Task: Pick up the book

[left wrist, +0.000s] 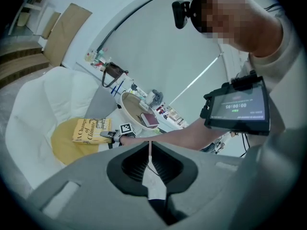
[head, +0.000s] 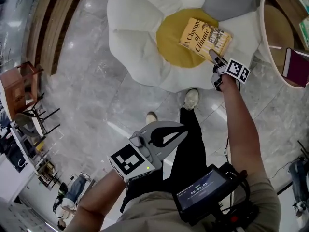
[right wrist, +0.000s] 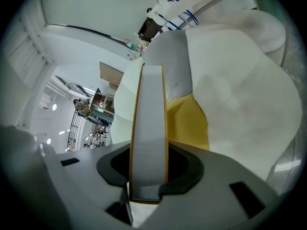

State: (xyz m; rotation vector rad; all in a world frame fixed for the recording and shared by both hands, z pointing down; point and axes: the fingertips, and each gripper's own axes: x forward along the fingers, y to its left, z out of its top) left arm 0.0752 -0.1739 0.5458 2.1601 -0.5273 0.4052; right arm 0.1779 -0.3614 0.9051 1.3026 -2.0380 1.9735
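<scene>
A yellow book [head: 205, 37] titled "A Change of Climate" hovers over the yellow centre [head: 169, 40] of a white flower-shaped beanbag [head: 135, 37]. My right gripper [head: 215, 57] is shut on its near corner. In the right gripper view the book's white page edge [right wrist: 148, 128] stands upright between the jaws, with the right gripper [right wrist: 147, 174] clamped on both covers. My left gripper [head: 182, 128] hangs low over the floor, far from the book, its tips together and nothing in them. From the left gripper [left wrist: 150, 150] view, the book [left wrist: 91, 131] and right gripper [left wrist: 115, 135] show at the left.
A round white side table [head: 263, 28] with a maroon book [head: 297, 66] on its shelf stands at the right. Wooden steps [head: 53, 28] run along the left. The person's shoes [head: 191, 99] stand on the grey marble floor just before the beanbag.
</scene>
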